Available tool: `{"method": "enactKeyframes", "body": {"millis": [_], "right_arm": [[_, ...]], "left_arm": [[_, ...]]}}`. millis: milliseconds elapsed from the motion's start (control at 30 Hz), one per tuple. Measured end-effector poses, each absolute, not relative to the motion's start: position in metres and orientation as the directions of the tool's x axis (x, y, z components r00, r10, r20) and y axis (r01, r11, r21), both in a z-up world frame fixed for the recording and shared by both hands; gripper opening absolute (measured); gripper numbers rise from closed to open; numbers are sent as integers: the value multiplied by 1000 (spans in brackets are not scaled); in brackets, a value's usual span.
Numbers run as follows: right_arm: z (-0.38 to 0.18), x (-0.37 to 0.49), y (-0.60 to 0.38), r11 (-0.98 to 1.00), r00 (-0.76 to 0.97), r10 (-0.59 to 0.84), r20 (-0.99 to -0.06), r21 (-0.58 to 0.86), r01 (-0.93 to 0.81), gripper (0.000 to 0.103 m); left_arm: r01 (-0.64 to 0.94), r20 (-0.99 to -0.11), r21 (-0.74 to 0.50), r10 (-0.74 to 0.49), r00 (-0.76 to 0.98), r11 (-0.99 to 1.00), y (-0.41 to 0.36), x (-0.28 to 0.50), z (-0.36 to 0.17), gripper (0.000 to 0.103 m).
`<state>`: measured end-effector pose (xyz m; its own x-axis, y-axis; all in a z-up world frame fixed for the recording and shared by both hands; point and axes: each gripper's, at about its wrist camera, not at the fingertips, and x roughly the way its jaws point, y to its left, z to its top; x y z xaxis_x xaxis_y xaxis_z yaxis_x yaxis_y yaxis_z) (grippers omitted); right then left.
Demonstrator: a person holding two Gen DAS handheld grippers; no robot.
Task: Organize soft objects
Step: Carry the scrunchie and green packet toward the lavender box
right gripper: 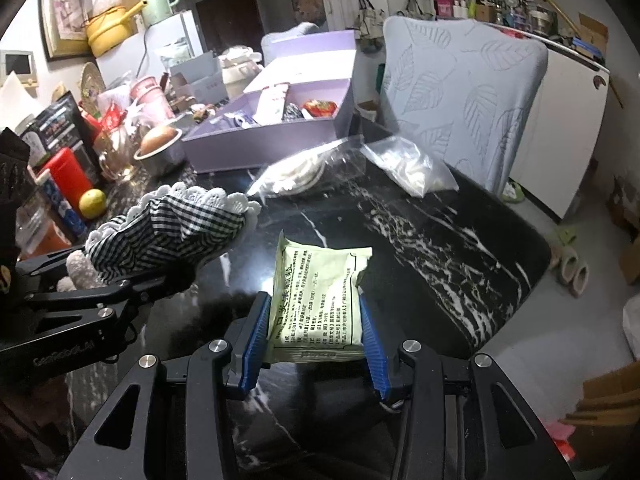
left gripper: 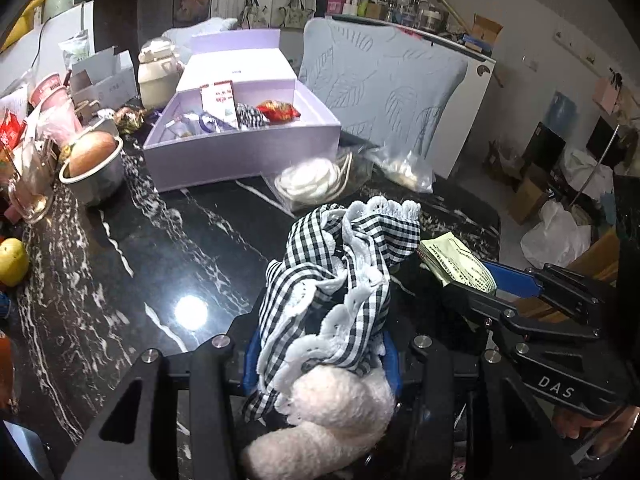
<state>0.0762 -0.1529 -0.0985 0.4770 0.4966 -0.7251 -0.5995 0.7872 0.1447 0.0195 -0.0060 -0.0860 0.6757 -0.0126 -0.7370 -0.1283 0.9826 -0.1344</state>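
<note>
Pinching gingham cloth between left fingers, bunched up, clear of counter. Clamping pale green packet between right fingers (probably carrying both toward lilac box ahead).

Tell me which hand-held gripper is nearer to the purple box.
Left, though only slightly. The left hand-held gripper, shut on the checkered cloth, sits more directly in front of the purple box. The right hand-held gripper, shut on the green packet, is farther off to its right.
</note>
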Motion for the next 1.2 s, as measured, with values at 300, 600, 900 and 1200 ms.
{"method": "enactKeyframes", "body": {"millis": [300, 600, 900, 1200], "right_arm": [[-62, 71, -145, 762, 519, 536, -666, 118, -636, 43], [-25, 82, -132, 732, 549, 578, -603, 86, -676, 43], [9, 104, -115, 707, 577, 618, -534, 55, -705, 43], [26, 147, -97, 698, 586, 639, -499, 56, -714, 43]], "left_arm": [[-122, -668, -124, 8, 744, 985, 1, 20, -54, 46], [-117, -580, -104, 35, 814, 988, 9, 32, -14, 46], [-113, -506, -99, 48, 861, 989, 21, 59, 18, 46], [-134, -465, -94, 75, 882, 987, 47, 100, 33, 46]]}}
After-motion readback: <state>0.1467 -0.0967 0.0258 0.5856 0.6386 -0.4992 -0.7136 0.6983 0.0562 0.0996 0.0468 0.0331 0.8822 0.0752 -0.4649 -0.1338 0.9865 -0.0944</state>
